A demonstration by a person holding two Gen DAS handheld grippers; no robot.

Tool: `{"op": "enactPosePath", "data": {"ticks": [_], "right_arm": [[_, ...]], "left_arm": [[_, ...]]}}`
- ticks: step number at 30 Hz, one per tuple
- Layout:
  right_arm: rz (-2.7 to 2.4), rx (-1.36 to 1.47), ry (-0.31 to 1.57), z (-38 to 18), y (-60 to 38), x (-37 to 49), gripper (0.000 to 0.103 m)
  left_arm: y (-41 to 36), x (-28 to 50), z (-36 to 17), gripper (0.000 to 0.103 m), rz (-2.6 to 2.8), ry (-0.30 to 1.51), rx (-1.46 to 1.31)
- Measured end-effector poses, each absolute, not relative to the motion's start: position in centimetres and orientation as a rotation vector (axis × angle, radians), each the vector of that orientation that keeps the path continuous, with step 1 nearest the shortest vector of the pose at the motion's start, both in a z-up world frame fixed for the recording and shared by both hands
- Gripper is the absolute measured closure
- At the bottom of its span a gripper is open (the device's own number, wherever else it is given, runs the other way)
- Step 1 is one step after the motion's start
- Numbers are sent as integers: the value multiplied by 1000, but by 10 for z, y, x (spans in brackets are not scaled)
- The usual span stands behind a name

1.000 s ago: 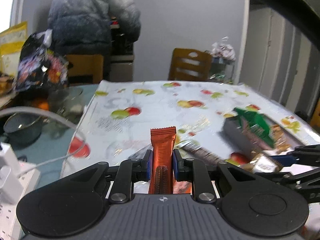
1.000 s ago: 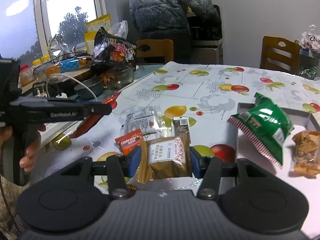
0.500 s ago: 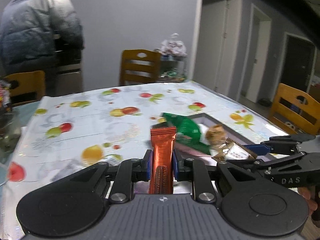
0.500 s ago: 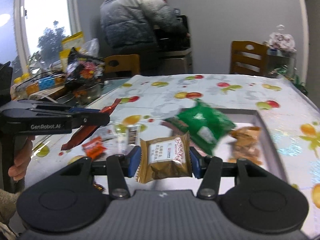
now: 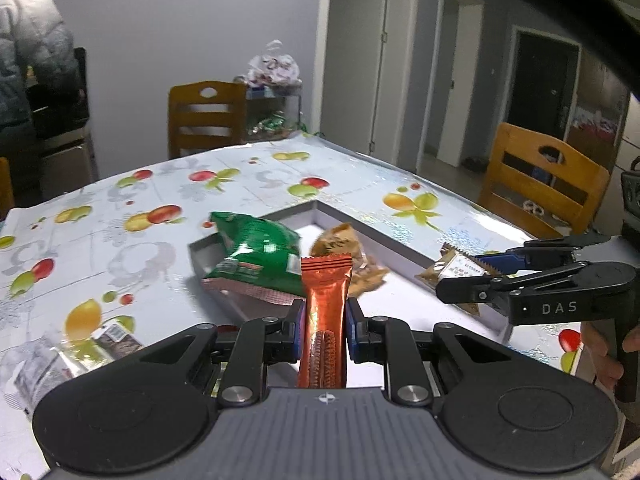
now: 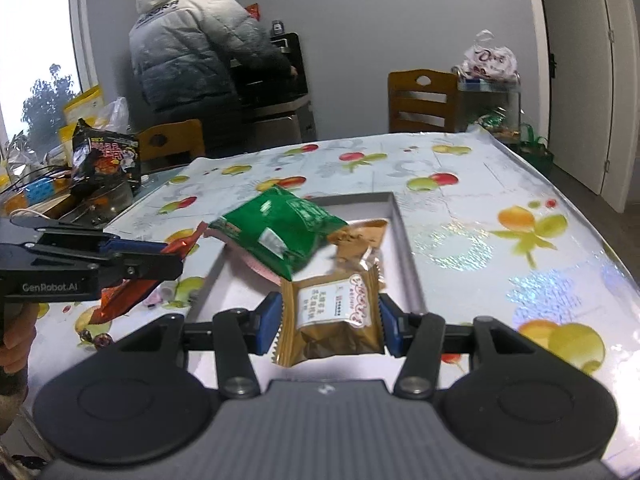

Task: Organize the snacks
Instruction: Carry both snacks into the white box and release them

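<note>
1. The left gripper (image 5: 322, 330) is clamped on an orange cookie packet (image 5: 325, 312), which stands upright between the blue pads with its crimped top pointing away from the camera.
2. The right gripper (image 6: 329, 322) is clenched on a brown snack pouch (image 6: 331, 320) with a white label, held flat-on and raised over the near end of the tray.
3. From the left wrist view, the right gripper (image 5: 476, 276) reaches in from the right side, its pouch (image 5: 454, 270) hanging over the tray's right edge.
4. From the right wrist view, the left gripper (image 6: 160, 258) comes in from the left, the orange packet (image 6: 128, 292) angled down above the tabletop just beside the tray.
5. A shallow grey tray (image 6: 404, 240) lies on the fruit-patterned tabletop (image 6: 500, 240) in front of both grippers.
6. A green snack bag (image 6: 280, 232) rests across the tray's left rim, partly inside and partly overhanging it.
7. A tan snack packet (image 6: 360, 240) lies inside the tray, touching the green bag's right side.
8. A few small loose packets (image 5: 116, 336) lie on the tabletop left of the tray.
9. Wooden chairs (image 5: 540, 180) stand around the table, and a person in a puffy jacket (image 6: 192, 48) stands at the far wall with their back turned.
</note>
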State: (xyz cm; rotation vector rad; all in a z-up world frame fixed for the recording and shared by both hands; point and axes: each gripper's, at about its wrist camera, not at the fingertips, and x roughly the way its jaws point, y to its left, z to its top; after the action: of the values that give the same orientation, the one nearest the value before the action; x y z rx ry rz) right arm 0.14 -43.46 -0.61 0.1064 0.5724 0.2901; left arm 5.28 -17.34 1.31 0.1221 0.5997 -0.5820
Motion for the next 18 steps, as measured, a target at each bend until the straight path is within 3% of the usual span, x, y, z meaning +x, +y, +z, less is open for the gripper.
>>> {"op": "enactPosePath", "data": {"ticks": [18], "right_arm": [[300,82,623,-15,-441,-6,52]], "left_arm": [[-197,51,-5,81,-669,683,153]]}}
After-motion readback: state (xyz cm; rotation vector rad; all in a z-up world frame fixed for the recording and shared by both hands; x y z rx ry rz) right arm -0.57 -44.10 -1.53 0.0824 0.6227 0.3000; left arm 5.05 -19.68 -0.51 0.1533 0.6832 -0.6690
